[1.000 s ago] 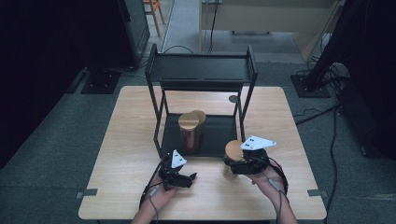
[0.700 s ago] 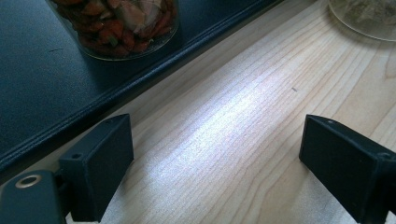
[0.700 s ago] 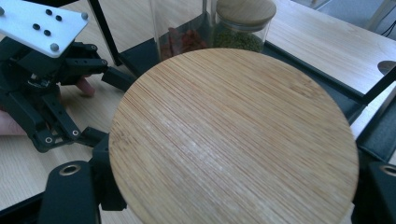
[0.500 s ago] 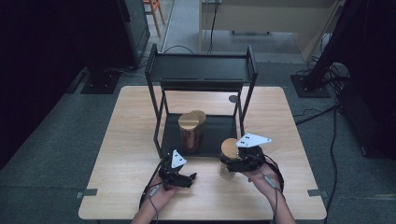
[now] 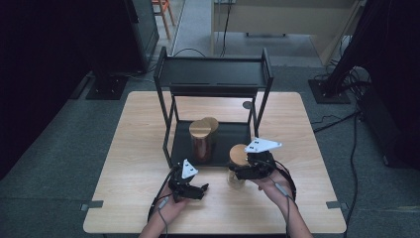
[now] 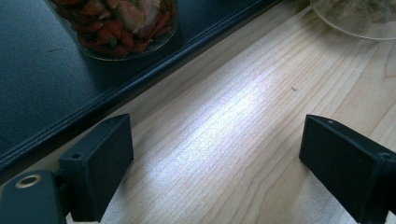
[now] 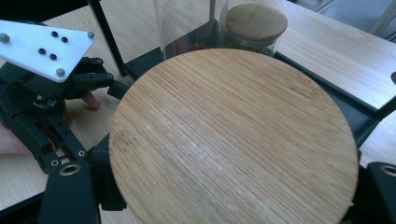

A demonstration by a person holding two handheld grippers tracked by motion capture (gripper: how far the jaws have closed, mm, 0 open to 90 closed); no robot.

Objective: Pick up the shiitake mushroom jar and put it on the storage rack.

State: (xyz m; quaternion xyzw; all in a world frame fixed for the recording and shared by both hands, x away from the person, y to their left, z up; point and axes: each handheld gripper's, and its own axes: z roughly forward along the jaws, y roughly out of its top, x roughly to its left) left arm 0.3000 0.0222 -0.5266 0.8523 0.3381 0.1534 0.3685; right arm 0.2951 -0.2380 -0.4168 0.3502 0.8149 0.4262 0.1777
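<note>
Glass jar with a round bamboo lid (image 5: 238, 166), just in front of the black metal shelf rack (image 5: 214, 79), is what we are gripping in our right claw (image 5: 247, 171); our left claw (image 5: 194, 191) is gaping empty. Next, we judge, placing it calls for a steady carry.

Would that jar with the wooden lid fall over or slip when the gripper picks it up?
The jar looks like smooth glass, so probably slippery and breakable. It's taller than wide, so a push might tip it. The right gripper seems to hold it under the lid.

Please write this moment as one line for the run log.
right gripper: shut on wooden-lidded jar, on table before rack | left gripper: open, jaws holding nothing, low over table | two jars on rack's lower shelf
</note>
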